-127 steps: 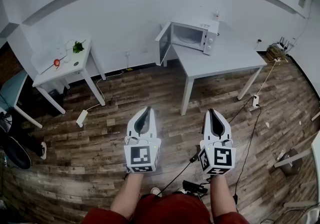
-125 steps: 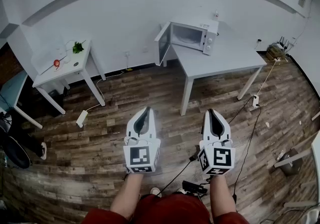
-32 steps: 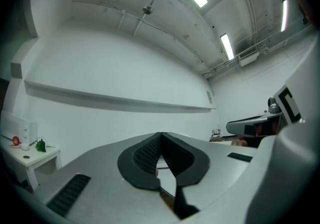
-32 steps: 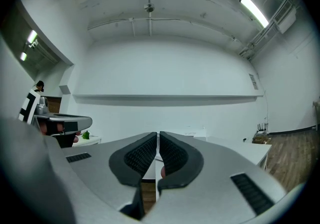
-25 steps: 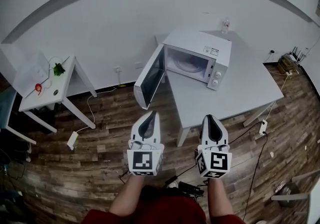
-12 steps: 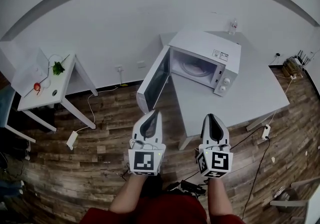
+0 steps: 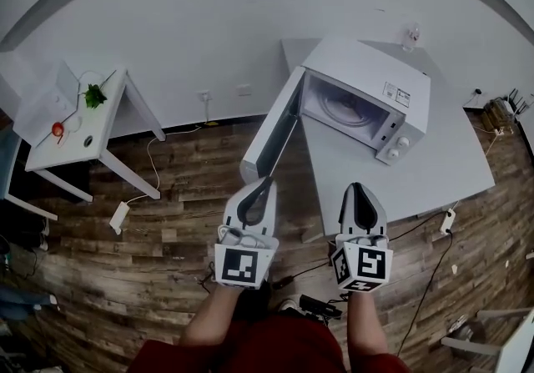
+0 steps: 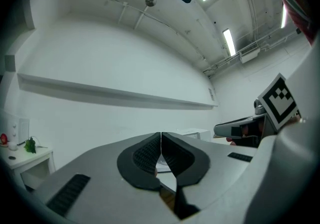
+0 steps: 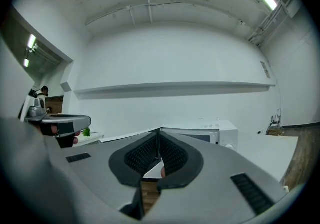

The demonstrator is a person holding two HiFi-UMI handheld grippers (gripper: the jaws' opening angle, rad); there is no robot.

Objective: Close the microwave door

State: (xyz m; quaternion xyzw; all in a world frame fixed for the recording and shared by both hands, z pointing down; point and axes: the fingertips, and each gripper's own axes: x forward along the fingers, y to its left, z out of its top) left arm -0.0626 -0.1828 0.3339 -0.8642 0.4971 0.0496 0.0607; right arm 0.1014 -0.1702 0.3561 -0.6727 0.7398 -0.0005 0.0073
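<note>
- A small white side table [image 7: 133,113] is seen at the far left, carrying a green leafy sprig [image 7: 94,96] and a small red object [image 7: 57,128]. It is well apart from the work.
- The left gripper [image 7: 267,183] is held low over the wood floor. Its jaws are clenched together, pad against pad, with nothing between them.
- The white microwave door [image 7: 271,139] is found just beyond that gripper's tips, swung wide open. It is hinged at the oven's left side, with its free edge nearest the person.
- The door is judged to be a stiff, light panel that swings easily on its hinge. Its face looks smooth and likely slippery, so a push is suggested rather than a pinch.
- The best spot is judged to be the outer face near the free edge, far from the hinge. A firm last press will probably be needed for the latch.
- The right gripper [image 7: 355,189] is held beside the left, at the table's near edge. Its jaws are likewise closed on nothing.
- The white boxy microwave oven [image 7: 371,71] is set on a white table [image 7: 442,171]. Its open cavity [image 7: 346,108] shows only a pale round turntable, and no food can be made out.
- 1 small bottle-like object [image 7: 411,33] stands behind the oven.
</note>
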